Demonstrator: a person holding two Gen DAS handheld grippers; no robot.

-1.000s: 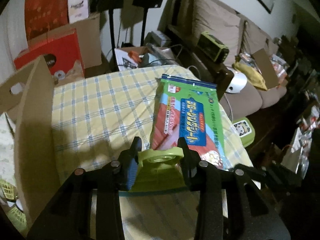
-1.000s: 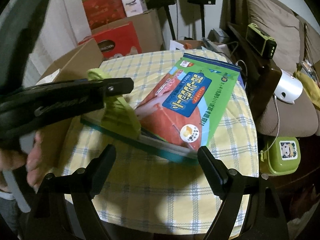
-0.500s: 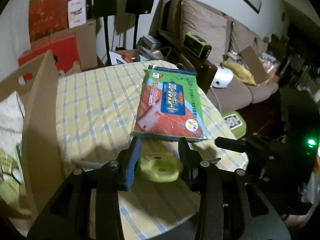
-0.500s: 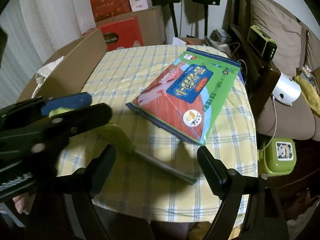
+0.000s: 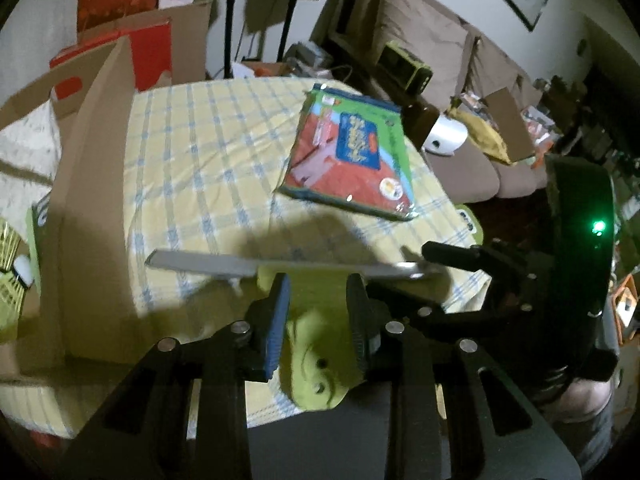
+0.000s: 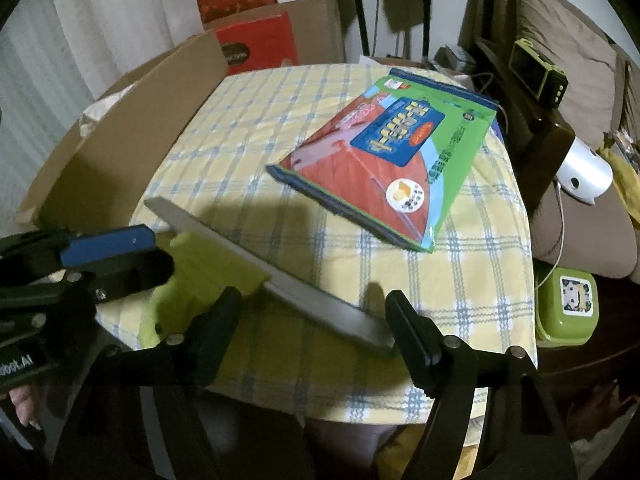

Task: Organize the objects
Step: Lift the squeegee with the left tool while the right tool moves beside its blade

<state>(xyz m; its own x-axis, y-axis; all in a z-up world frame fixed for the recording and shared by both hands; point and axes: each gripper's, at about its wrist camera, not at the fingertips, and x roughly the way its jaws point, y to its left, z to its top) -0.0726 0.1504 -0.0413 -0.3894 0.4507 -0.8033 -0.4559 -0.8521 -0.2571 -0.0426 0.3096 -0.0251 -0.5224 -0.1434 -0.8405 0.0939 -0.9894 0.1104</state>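
Tablecloth (image 6: 248, 128) bears one packet (image 6: 384, 168); left gripper (image 5: 316, 304) apparently grips one squeegee (image 5: 316, 356).

Very little here can be read. On the body of my left gripper (image 6: 116, 256), at the left edge of my right-hand view, white letters end in "oot.AI"; the start is cut off. The green and red packet (image 6: 394, 152) lying on the table (image 6: 472, 280) carries a blue label with yellow characters that look Japanese, too blurred for me to make out, and a small round white sticker with unreadable print. The red box (image 6: 260, 46) behind the table shows a dark oval logo whose lettering I cannot read.
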